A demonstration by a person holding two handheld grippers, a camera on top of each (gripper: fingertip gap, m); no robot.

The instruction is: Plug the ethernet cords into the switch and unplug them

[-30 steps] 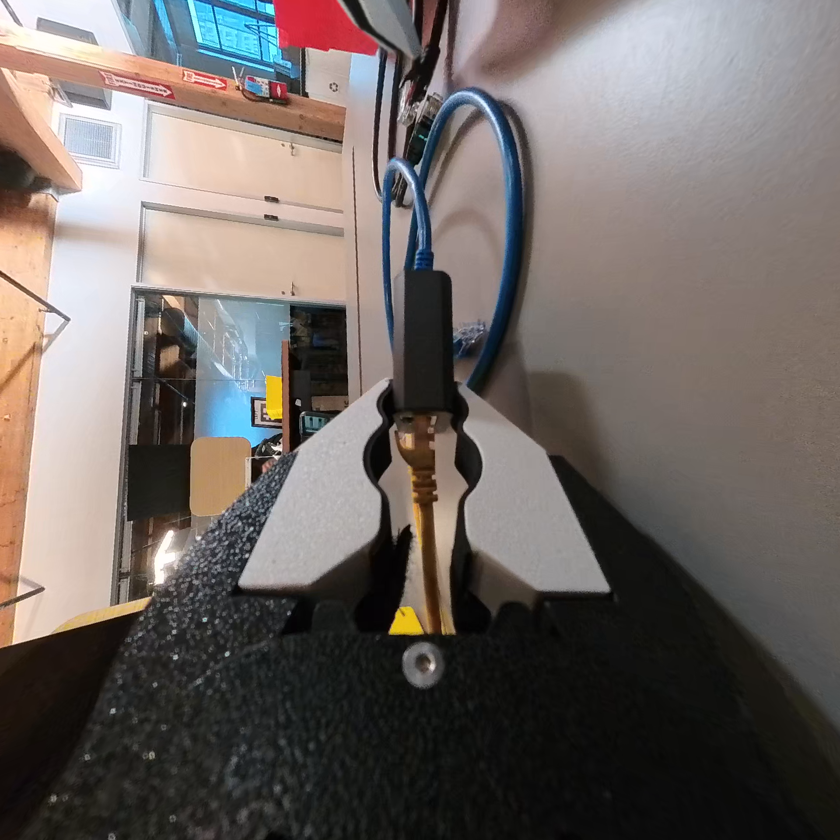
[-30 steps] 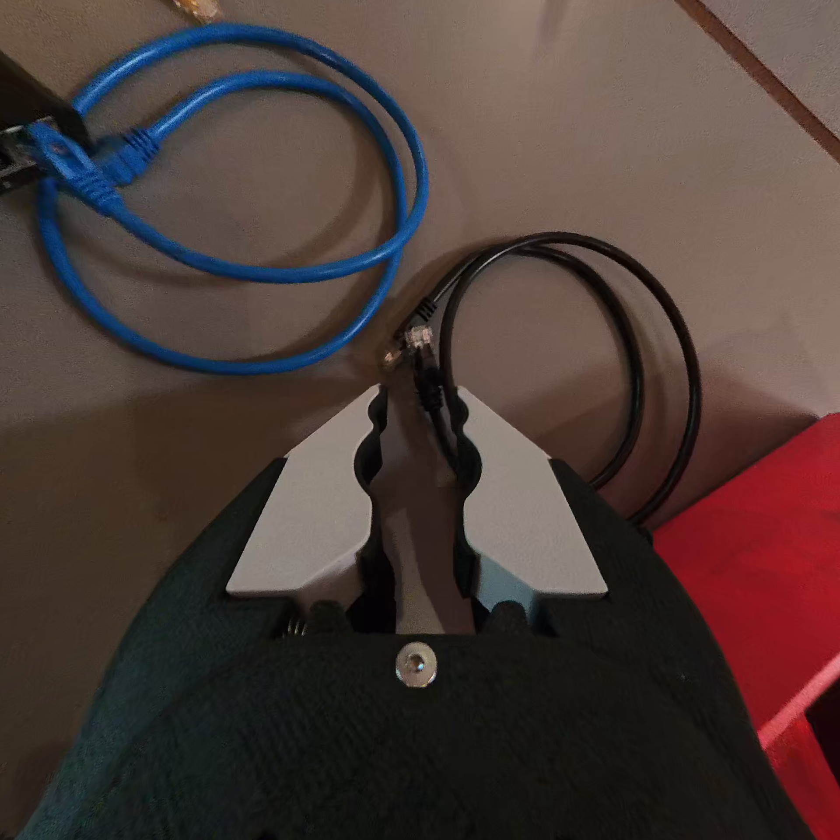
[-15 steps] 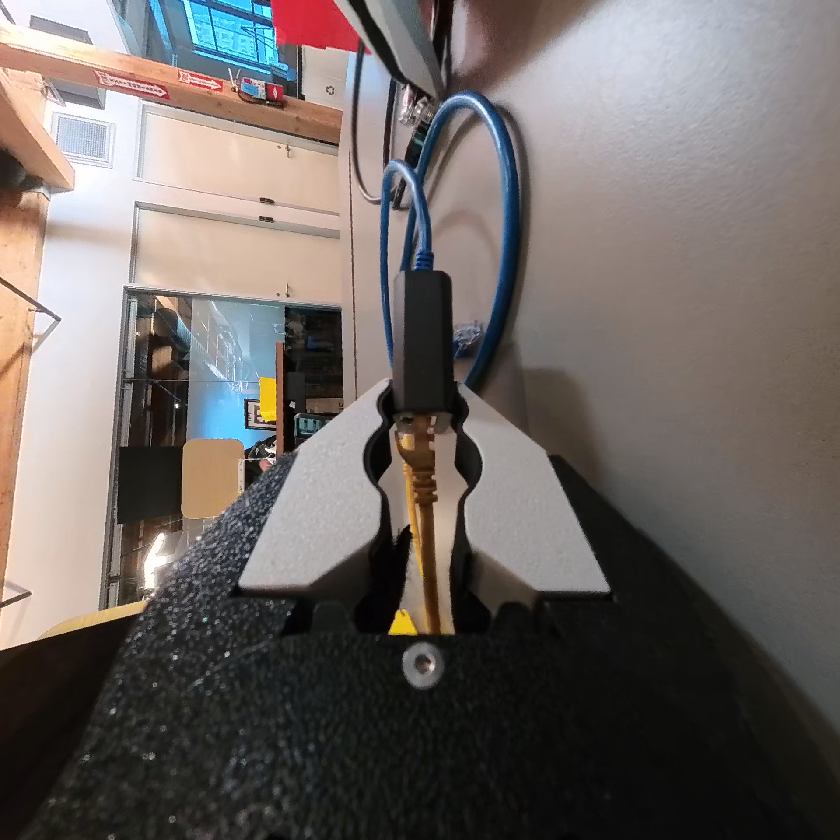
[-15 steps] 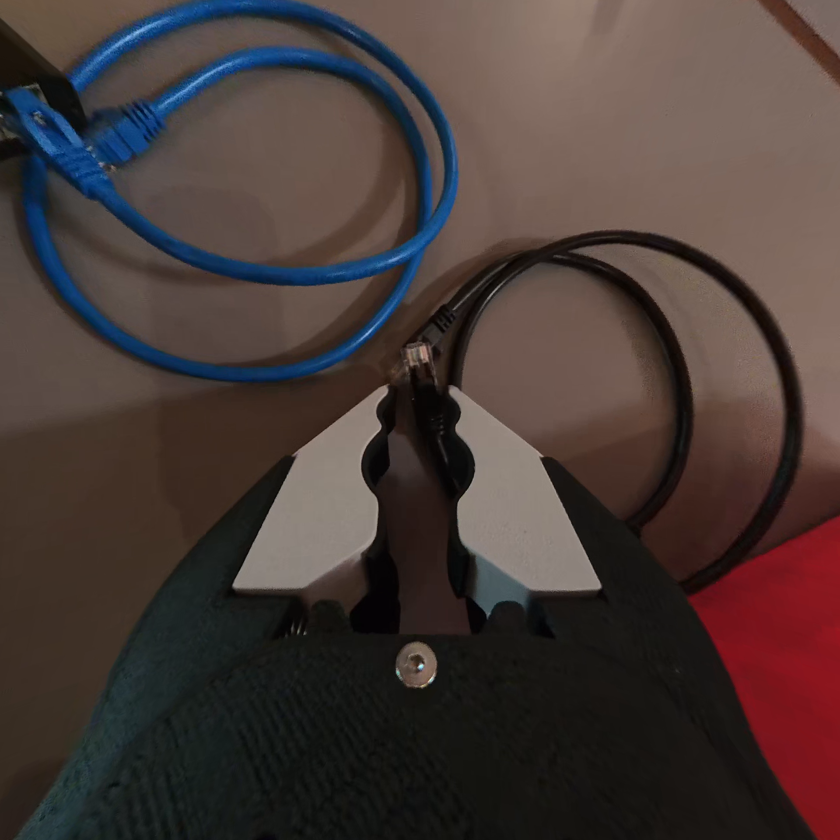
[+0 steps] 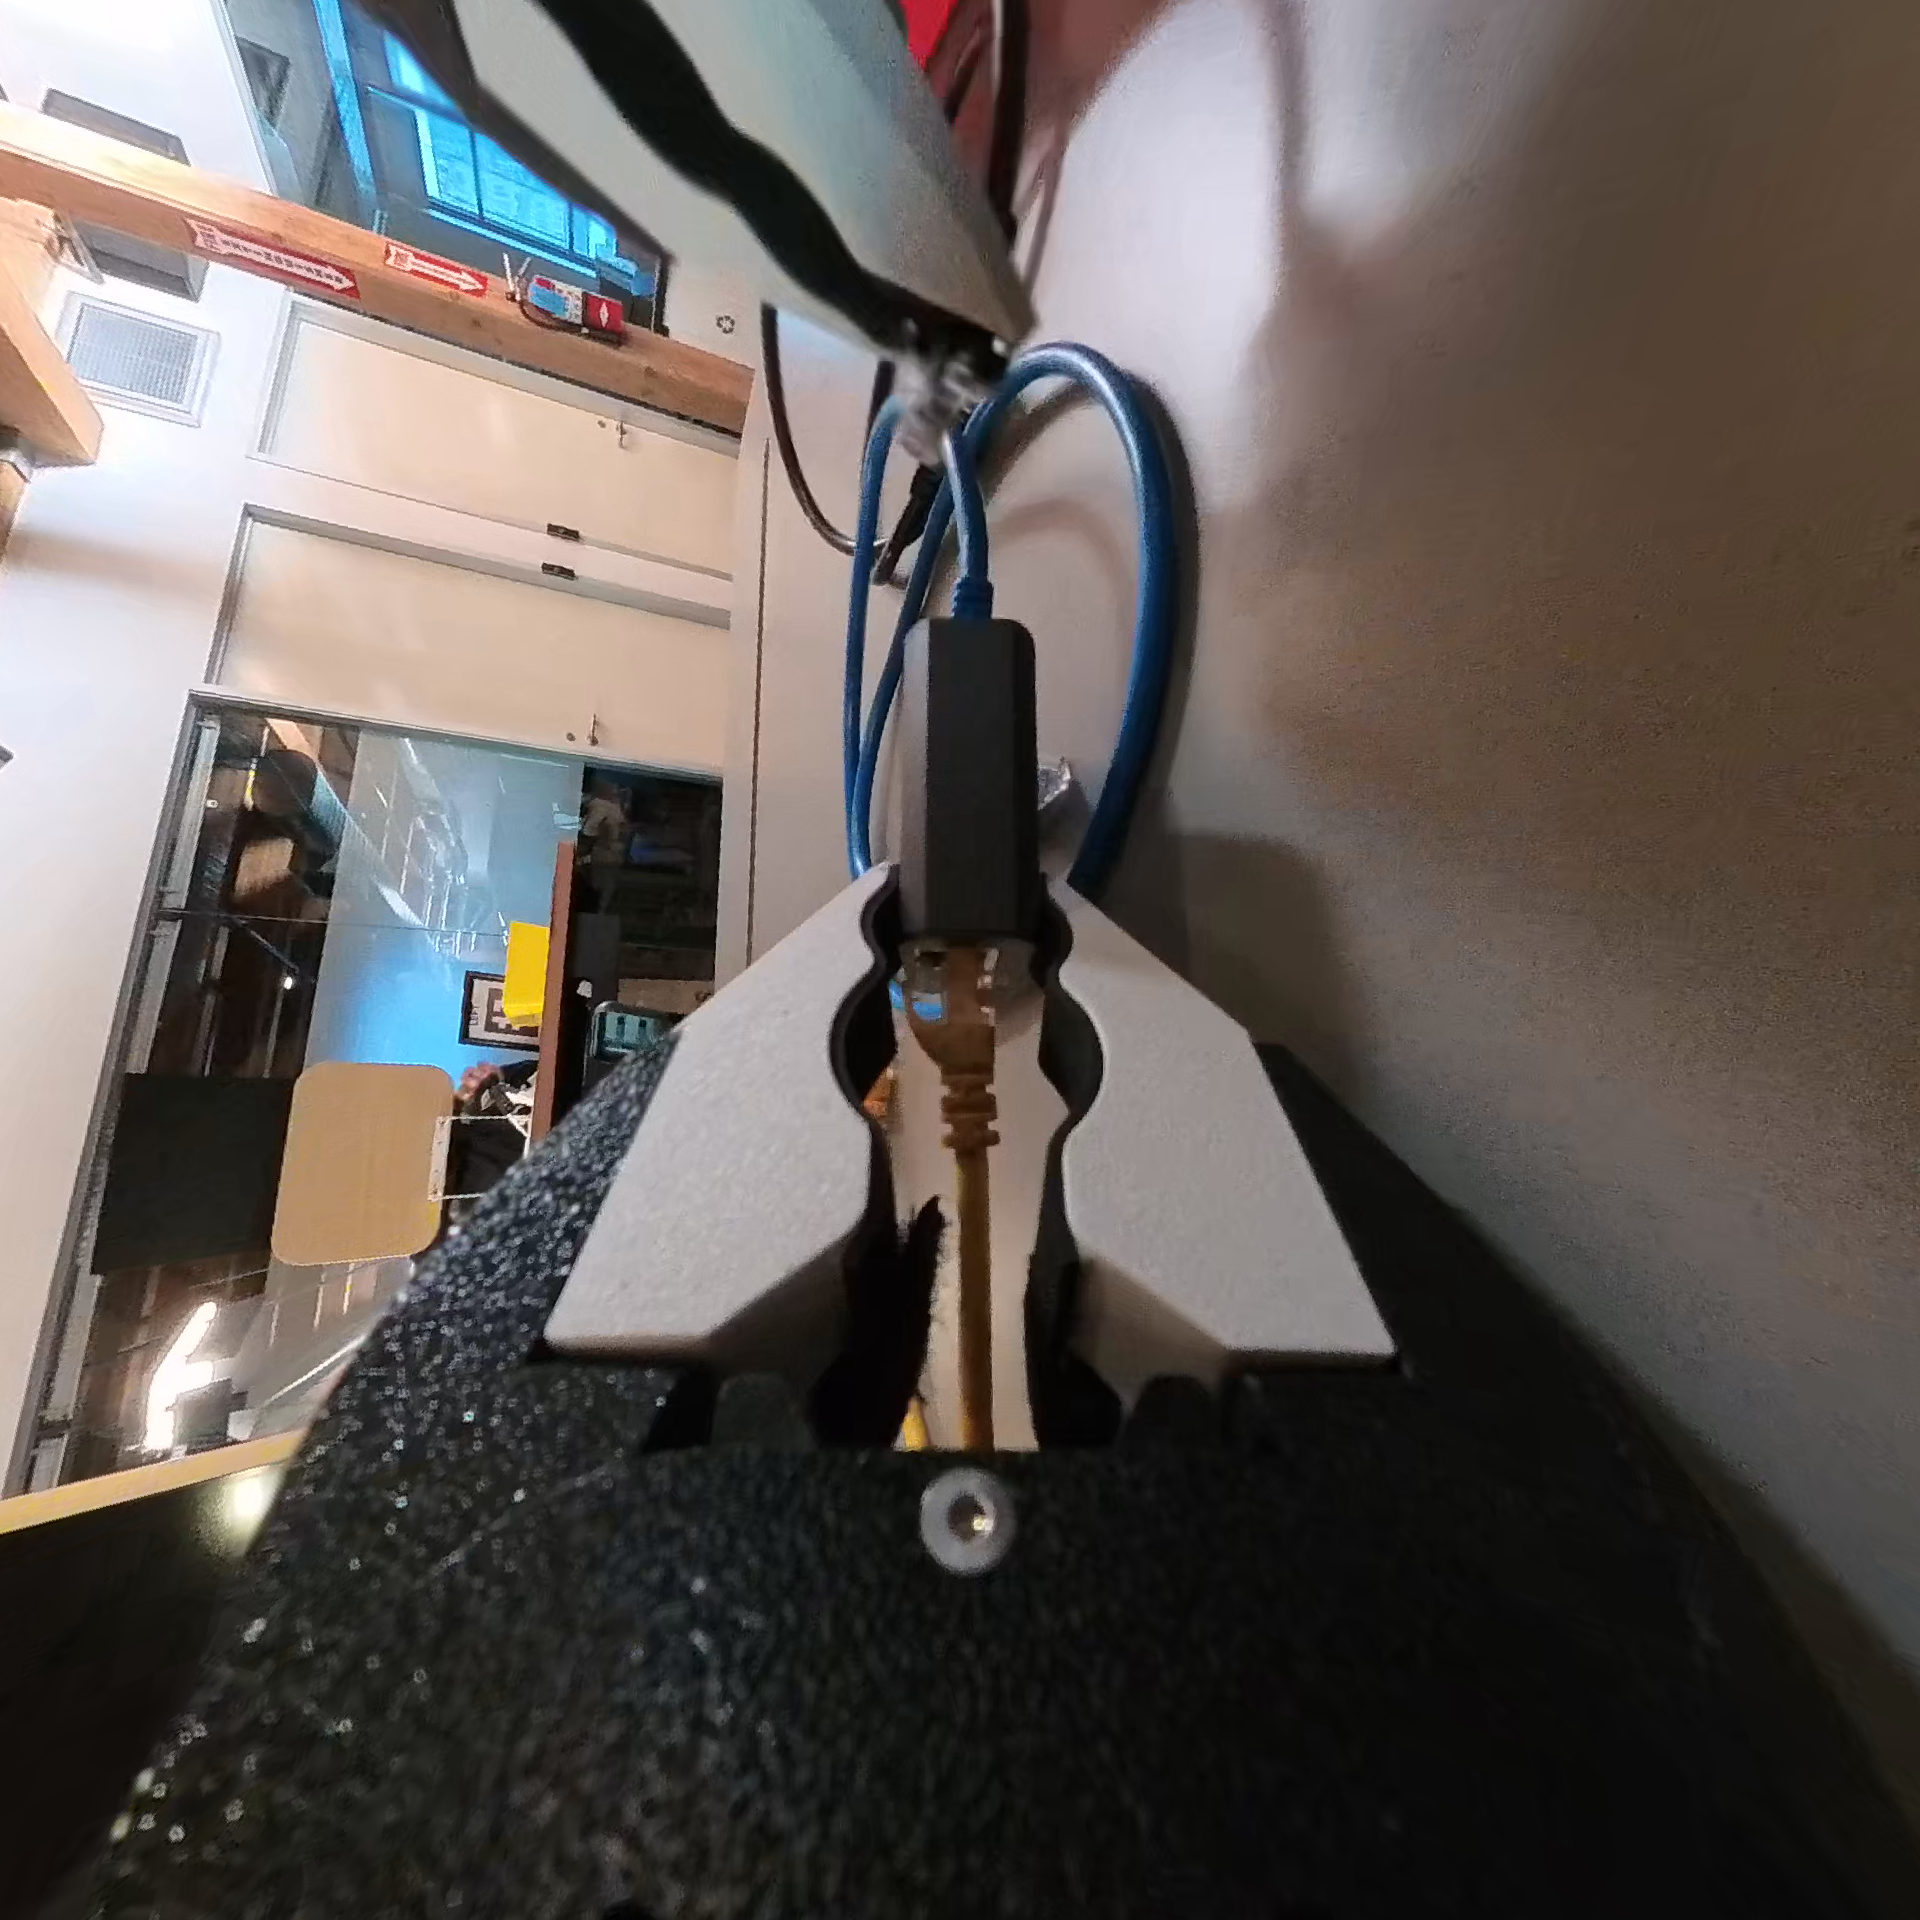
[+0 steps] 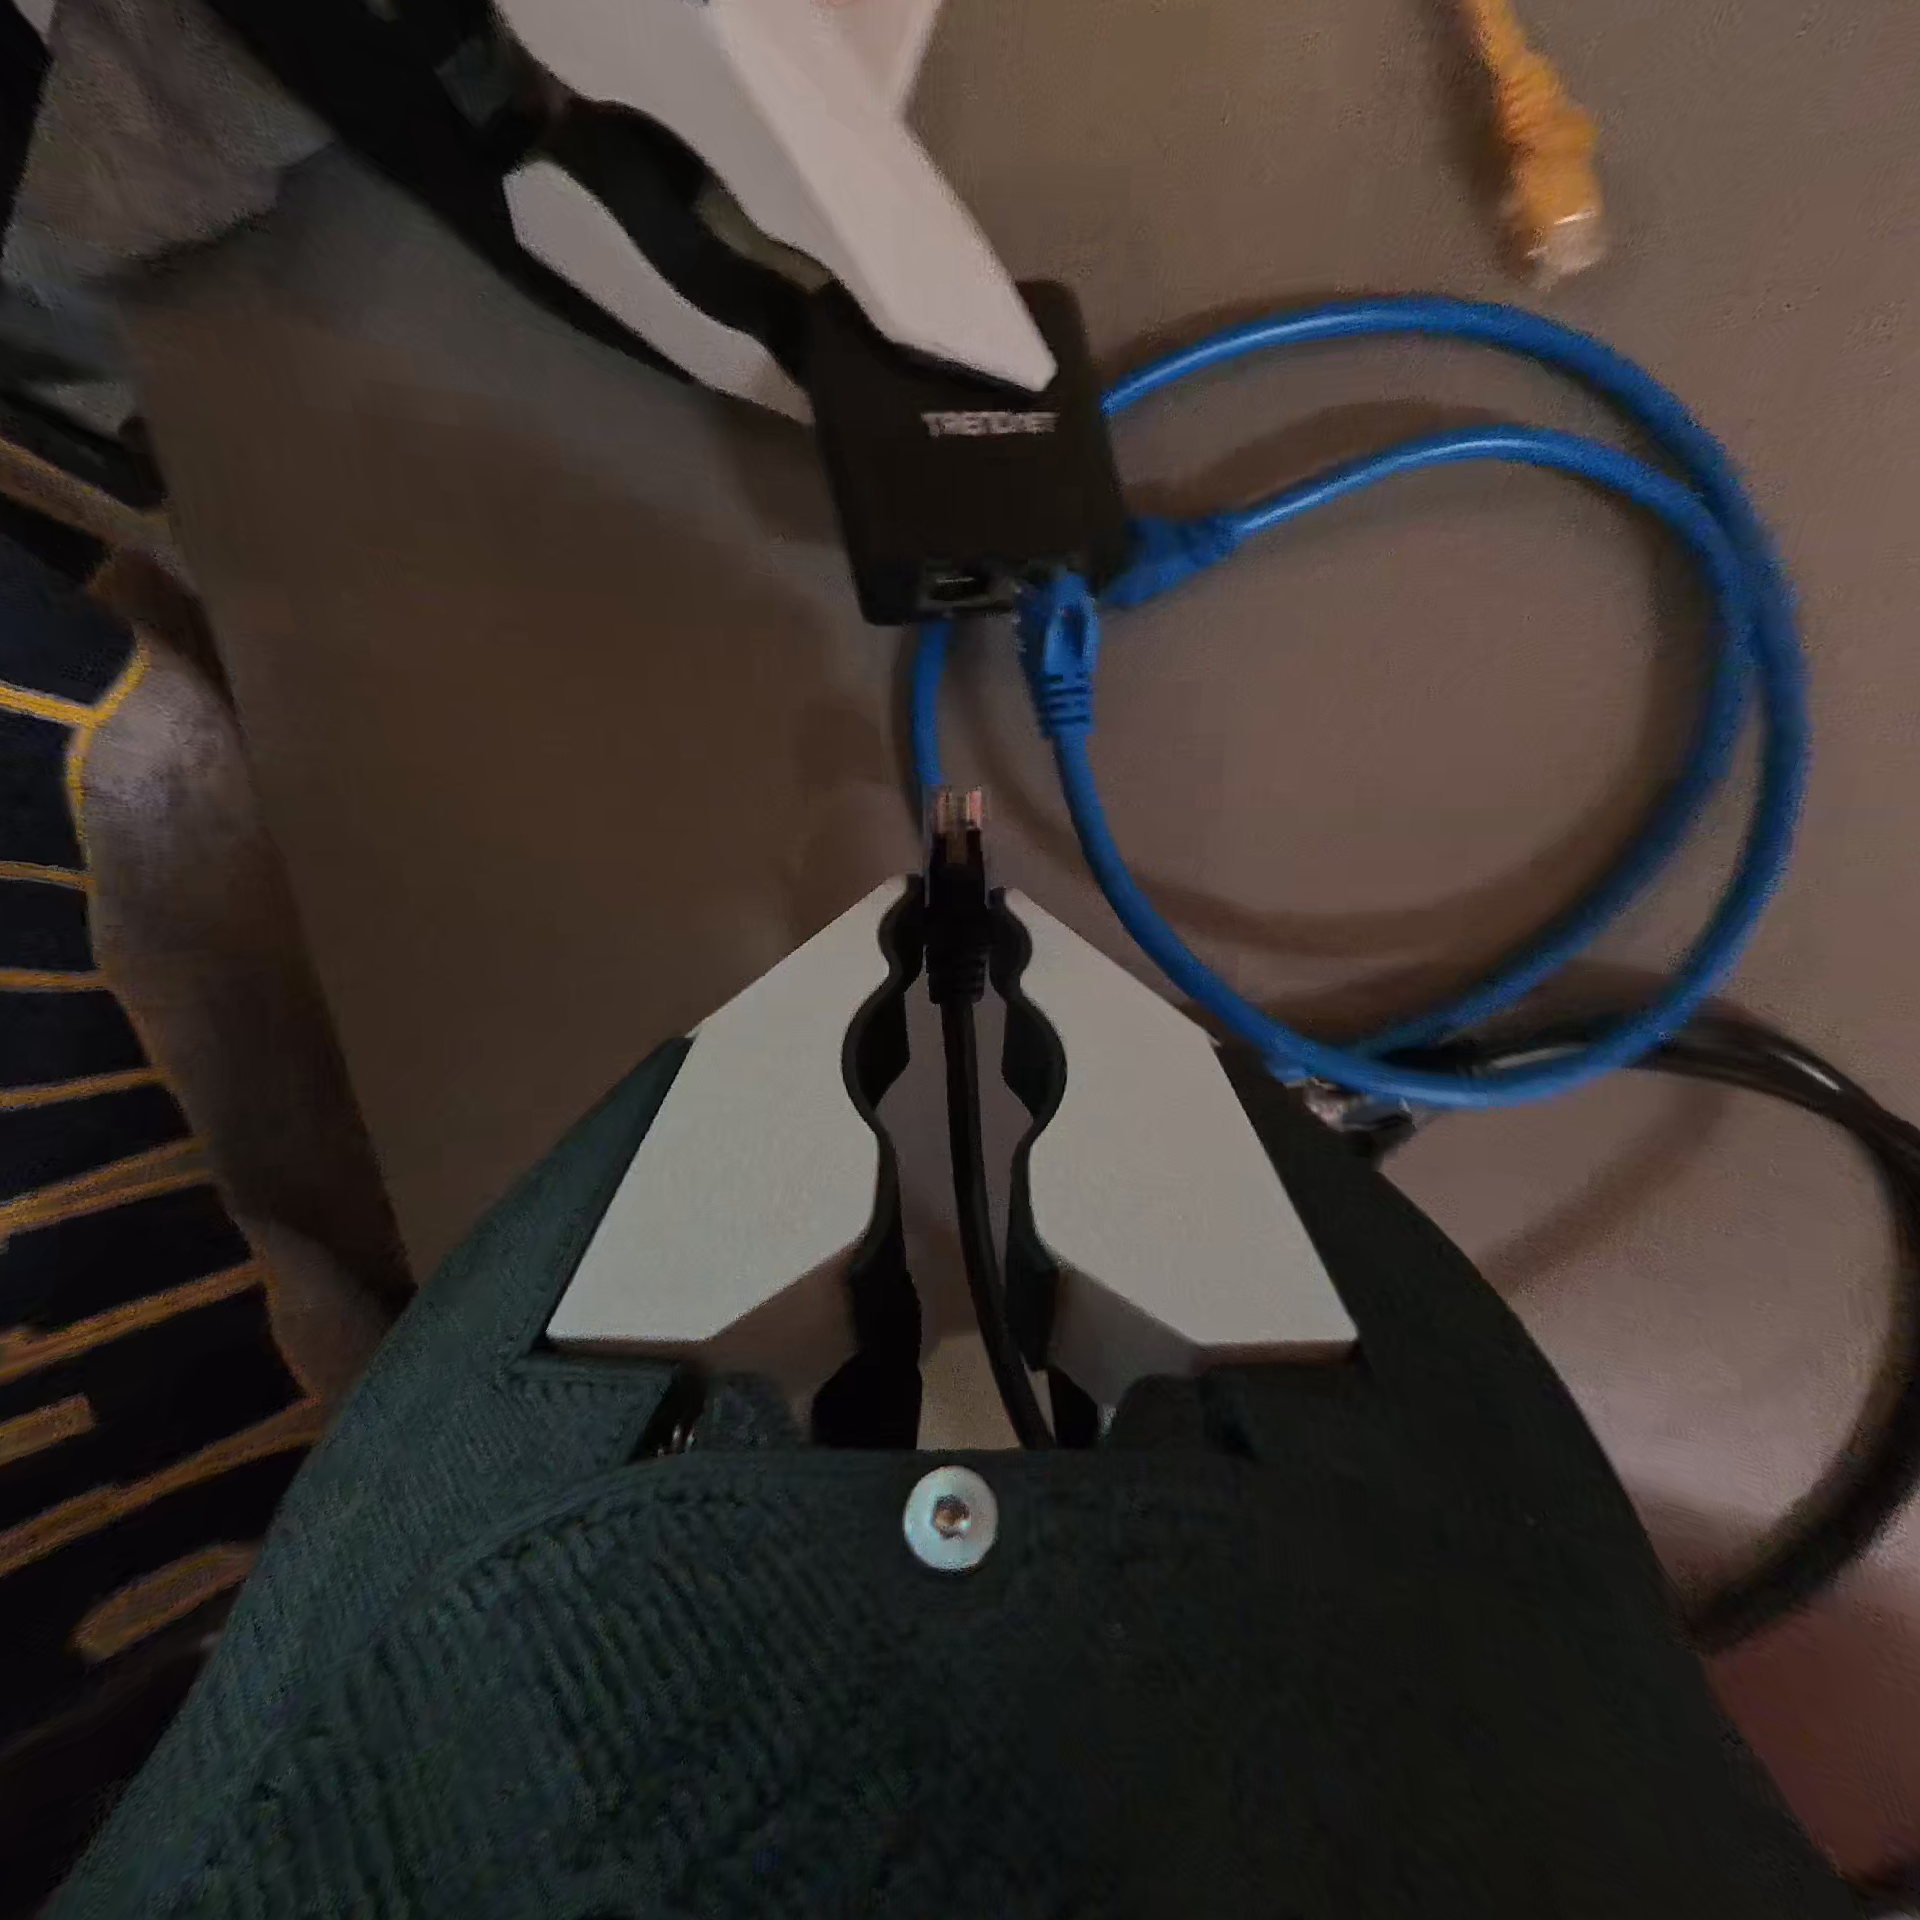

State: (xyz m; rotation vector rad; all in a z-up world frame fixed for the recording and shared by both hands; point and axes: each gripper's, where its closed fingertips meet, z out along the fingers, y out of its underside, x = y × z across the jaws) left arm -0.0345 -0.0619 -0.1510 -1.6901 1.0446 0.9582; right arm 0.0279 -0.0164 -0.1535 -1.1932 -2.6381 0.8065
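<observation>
My left gripper [image 5: 966, 904] is shut on the small black switch [image 5: 971, 769], which it holds at its near end. A yellow cord [image 5: 971, 1132] runs between its fingers up to that end. A blue cord [image 5: 1153, 582] is plugged into the far side. My right gripper [image 6: 956, 904] is shut on the plug of the black cord [image 6: 956, 831], which points at the switch [image 6: 966, 499], a short gap away from its port face. The blue plug [image 6: 1060, 644] sits in the right-hand port. My left gripper [image 6: 935, 343] shows beyond, and my right gripper [image 5: 935, 343] shows blurred in the left wrist view.
The blue cord's loops [image 6: 1714, 623] lie on the grey table [image 6: 520, 727] right of the switch, over the black cord's coils [image 6: 1818, 1195]. A loose yellow plug [image 6: 1538, 177] lies at the far right. Dark fabric with gold lines [image 6: 62, 1143] is at the left.
My right gripper closed on the black cord's plug, lifted it off the table and swung left to face the switch. My left gripper kept its hold on the switch.
</observation>
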